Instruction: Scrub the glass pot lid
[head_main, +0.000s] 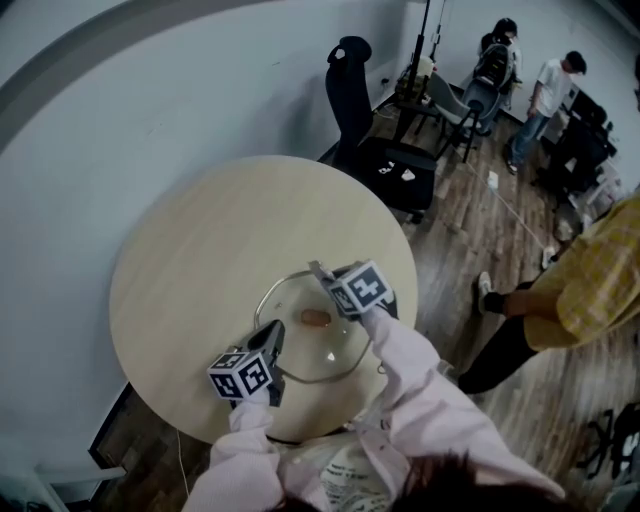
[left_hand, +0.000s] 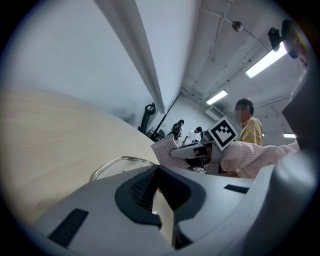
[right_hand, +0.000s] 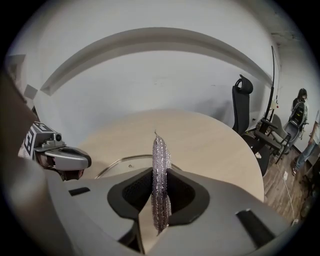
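Right gripper (right_hand: 158, 187) pinches scrub pad (right_hand: 160, 157) over lid (head_main: 335, 355); left gripper (left_hand: 159, 174), jaws closed, at rim.

An office-like workroom: black office chair (head_main: 348, 90), round table (head_main: 200, 260), plank floor (head_main: 470, 230), ceiling strip lights (left_hand: 266, 61).

A round, pale wooden table (head_main: 220, 250) carries a glass pot lid (head_main: 310, 338) lying flat on its near right part.

My head view looks steeply down on the round desk (head_main: 190, 270) — both gripper views skim that same desk, low and close.
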